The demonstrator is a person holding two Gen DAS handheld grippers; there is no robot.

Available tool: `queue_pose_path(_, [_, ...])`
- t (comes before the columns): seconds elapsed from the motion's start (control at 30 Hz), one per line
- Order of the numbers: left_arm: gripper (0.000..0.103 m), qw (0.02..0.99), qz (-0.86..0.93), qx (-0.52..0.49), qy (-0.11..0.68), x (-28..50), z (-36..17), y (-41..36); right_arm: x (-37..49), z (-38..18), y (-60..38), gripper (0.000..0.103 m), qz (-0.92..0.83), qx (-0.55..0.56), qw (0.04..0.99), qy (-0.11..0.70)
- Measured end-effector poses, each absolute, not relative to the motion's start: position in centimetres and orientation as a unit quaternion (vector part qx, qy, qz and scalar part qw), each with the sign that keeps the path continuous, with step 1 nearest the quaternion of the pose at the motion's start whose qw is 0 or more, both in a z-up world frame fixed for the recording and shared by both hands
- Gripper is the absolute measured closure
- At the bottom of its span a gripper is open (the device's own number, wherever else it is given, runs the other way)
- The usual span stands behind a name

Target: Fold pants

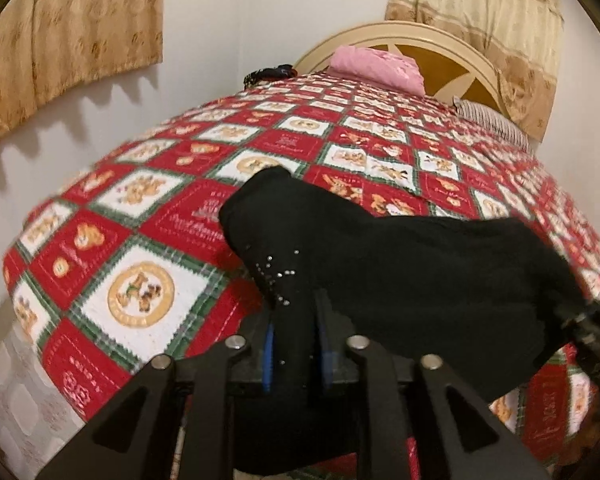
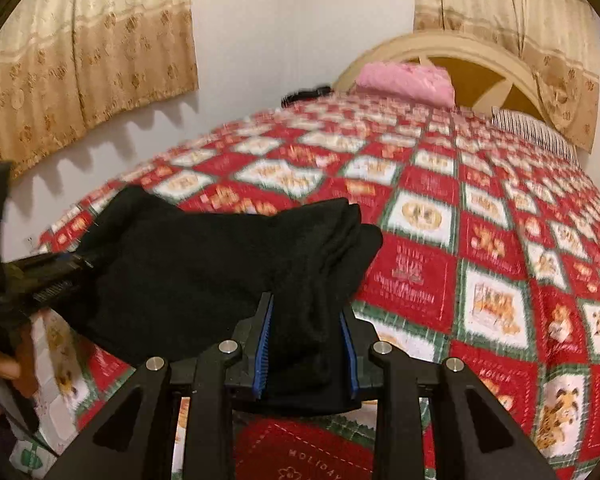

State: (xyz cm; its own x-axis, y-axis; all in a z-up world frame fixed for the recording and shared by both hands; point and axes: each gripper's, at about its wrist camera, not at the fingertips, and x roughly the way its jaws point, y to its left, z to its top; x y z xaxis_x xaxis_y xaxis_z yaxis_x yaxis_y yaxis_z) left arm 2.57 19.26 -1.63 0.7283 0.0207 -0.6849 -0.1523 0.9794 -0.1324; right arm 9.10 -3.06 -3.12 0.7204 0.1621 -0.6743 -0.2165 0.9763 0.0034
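Note:
The black pants (image 1: pixel 400 264) are bunched into a thick folded bundle near the front edge of the red checked quilt (image 1: pixel 140 208). A fold with small shiny studs runs down between the blue pads of my left gripper (image 1: pixel 296 308), which stand slightly apart from the cloth, so it is open. In the right wrist view the other end of the pants (image 2: pixel 200 264) drops between the jaws of my right gripper (image 2: pixel 306 308), shut on it. The left gripper (image 2: pixel 60 268) shows at the left edge with a hand (image 2: pixel 0 368) behind it.
The quilt (image 2: pixel 480 240) covers a bed that stretches back to a cream headboard (image 1: pixel 440 46). A pink pillow (image 1: pixel 376 66), a striped pillow (image 1: pixel 492 120) and a small dark object (image 1: pixel 272 72) lie at the far end. A white wall and beige curtains (image 1: pixel 72 40) border the left side.

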Motion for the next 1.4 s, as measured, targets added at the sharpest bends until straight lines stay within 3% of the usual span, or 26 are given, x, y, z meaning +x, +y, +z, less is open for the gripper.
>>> queue_pose_path(0.07, [0.050,0.921,0.050,-0.115,0.368,2.0,-2.0,20.4,9.4,-3.8,-3.5,0.072,0.105,-0.026,0.923,0.368])
queue_pose_path(0.27, [0.018,0.905,0.086,-0.157,0.385,0.1,-2.7,23.5,9.4,-3.9,-3.7,0.072,0.108,-0.026,0.923,0.368])
queue_pose_path(0.33, [0.016,0.900,0.099,-0.161,0.393,-0.3,-2.8,24.1,9.4,-3.9,-3.9,0.068,0.111,-0.018,0.923,0.368])
queue_pose_path(0.43, [0.016,0.896,0.113,-0.152,0.401,-0.7,-2.0,24.1,9.4,-3.8,-4.9,0.052,0.122,0.007,0.919,0.374])
queue_pose_path(0.67, [0.017,0.921,0.163,-0.072,0.347,-2.6,2.8,23.5,6.0,0.2,-8.6,0.050,0.101,0.069,0.949,0.290])
queue_pose_path(0.73, [0.017,0.938,0.143,-0.060,0.310,-2.0,4.5,22.8,6.1,1.6,-7.6,0.053,0.097,0.037,0.957,0.270])
queue_pose_path(0.8, [0.017,0.947,0.127,-0.058,0.290,-0.8,5.4,21.7,7.2,2.2,-6.4,0.078,0.117,0.024,0.954,0.274])
queue_pose_path(0.9, [0.017,0.951,0.081,-0.075,0.290,2.2,4.9,20.0,10.0,1.7,-4.5,0.078,0.150,0.038,0.940,0.305])
queue_pose_path(1.1, [0.017,0.923,0.109,-0.074,0.362,7.0,0.3,19.5,14.0,-2.9,-3.1,0.078,0.128,0.041,0.913,0.386])
queue_pose_path(1.2, [0.017,0.907,0.127,-0.089,0.391,7.2,-1.5,20.5,13.8,-4.0,-3.4,0.077,0.130,0.036,0.919,0.371])
queue_pose_path(1.33, [0.000,0.899,0.124,-0.142,0.396,6.8,-3.1,22.3,14.0,-4.0,-3.3,0.077,0.131,0.034,0.918,0.372])
queue_pose_path(1.4, [0.000,0.898,0.122,-0.154,0.394,6.7,-3.4,22.6,13.6,-3.6,-3.3,0.077,0.132,0.035,0.921,0.365])
